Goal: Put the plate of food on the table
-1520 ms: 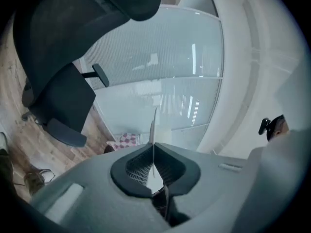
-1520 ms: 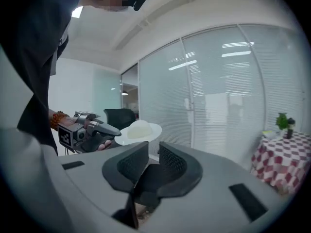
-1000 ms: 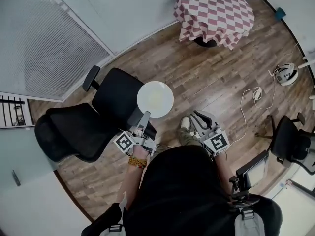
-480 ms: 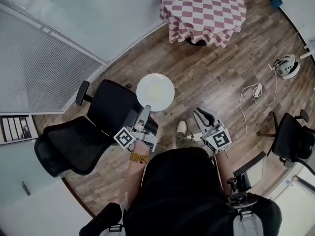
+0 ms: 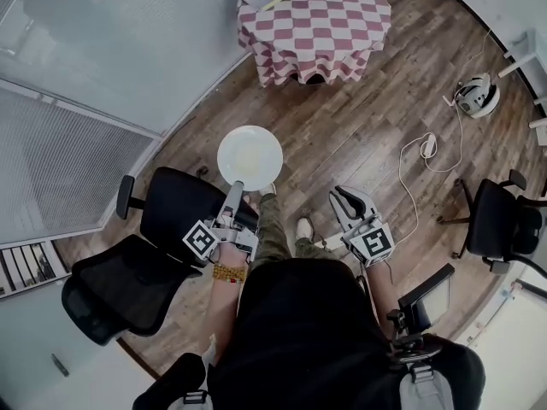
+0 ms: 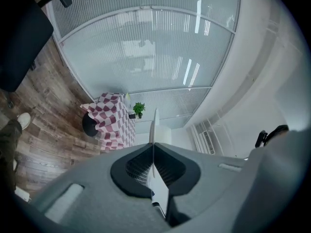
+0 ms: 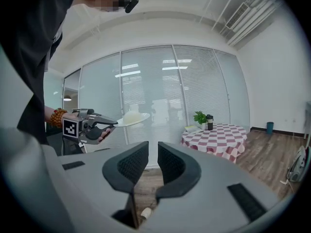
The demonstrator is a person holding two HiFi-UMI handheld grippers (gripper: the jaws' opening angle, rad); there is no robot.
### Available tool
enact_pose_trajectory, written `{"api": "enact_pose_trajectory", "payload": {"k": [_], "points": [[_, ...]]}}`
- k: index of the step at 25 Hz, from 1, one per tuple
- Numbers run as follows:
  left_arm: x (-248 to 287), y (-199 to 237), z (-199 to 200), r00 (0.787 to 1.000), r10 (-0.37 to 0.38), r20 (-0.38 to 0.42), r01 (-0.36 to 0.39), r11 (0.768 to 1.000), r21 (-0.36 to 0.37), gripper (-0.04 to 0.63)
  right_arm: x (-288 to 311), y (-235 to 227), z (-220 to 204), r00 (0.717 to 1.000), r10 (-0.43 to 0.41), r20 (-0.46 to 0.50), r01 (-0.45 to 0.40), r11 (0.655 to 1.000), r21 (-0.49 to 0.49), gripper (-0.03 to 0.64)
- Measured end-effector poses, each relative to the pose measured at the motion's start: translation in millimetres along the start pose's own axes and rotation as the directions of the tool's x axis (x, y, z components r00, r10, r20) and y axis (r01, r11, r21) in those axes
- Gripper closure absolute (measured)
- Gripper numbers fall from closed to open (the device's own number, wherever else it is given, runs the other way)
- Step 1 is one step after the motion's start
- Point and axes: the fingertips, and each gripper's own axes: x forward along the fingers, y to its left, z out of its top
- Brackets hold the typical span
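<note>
Table point(image 5: 312, 24) under a checked cloth is seen well ahead, so the plate point(image 5: 227, 162) is carried level in mid-air, pinched at its near rim by the left gripper point(image 5: 238, 186). The right gripper point(image 7: 152, 161) is held low – jaws slightly apart, nothing between. The plate is round and white, heaped with pale food point(image 5: 249, 155).

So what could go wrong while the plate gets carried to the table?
The left gripper pinches the plate only at its rim, so it might tip and the food slide off. The black chair stands close on the left; a bump could jolt the plate.
</note>
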Motion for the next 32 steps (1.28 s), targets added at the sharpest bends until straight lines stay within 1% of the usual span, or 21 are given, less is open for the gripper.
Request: {"api": "enact_pose_trajectory", "payload": {"k": [3, 7, 10, 14, 18, 21, 25, 29, 32], "points": [[28.8, 8.8, 8.6, 0.999, 0.002, -0.033, -0.003, 1.0, -0.022, 0.583, 11.4, -16.9, 4.9, 0.999, -0.043, 0.0, 0.043, 0.999, 0.001, 0.552], [86.5, 21.1, 20.2, 0.994, -0.02, -0.106, 0.016, 0.999, -0.037, 0.583, 30.0, -50.5, 22.2, 0.993, -0.12, -0.006, 0.12, 0.993, -0.021, 0.561], [128.2, 24.7, 28.1, 0.987, -0.03, -0.155, 0.023, 0.999, -0.047, 0.583, 44.4, -71.2, 38.5, 0.987, -0.16, -0.011, 0.159, 0.987, -0.036, 0.565], [178.9, 15.4, 37.5, 0.977, -0.065, -0.203, 0.053, 0.997, -0.064, 0.583, 63.8, -99.8, 58.5, 0.978, -0.206, -0.02, 0.205, 0.978, -0.044, 0.566], [218.5, 16.9, 52.4, 0.964, -0.068, -0.258, 0.049, 0.996, -0.08, 0.583, 96.4, -123.0, 77.8, 0.964, -0.264, -0.014, 0.264, 0.964, -0.031, 0.566], [239.7, 23.9, 67.8, 0.952, -0.06, -0.3, 0.036, 0.996, -0.085, 0.583, 123.5, -131.7, 81.9, 0.961, -0.276, 0.003, 0.276, 0.961, -0.02, 0.566], [267.6, 32.0, 92.7, 0.937, -0.061, -0.343, 0.033, 0.996, -0.087, 0.583, 164.7, -144.2, 93.8, 0.955, -0.295, -0.022, 0.294, 0.956, -0.013, 0.568], [292.6, 38.7, 110.8, 0.92, -0.085, -0.382, 0.054, 0.994, -0.091, 0.583, 202.4, -149.3, 108.6, 0.961, -0.276, -0.03, 0.275, 0.961, -0.034, 0.568], [310.9, 38.1, 113.2, 0.907, -0.109, -0.408, 0.075, 0.992, -0.1, 0.583, 223.1, -153.3, 113.8, 0.962, -0.27, -0.05, 0.268, 0.962, -0.046, 0.568]]}}
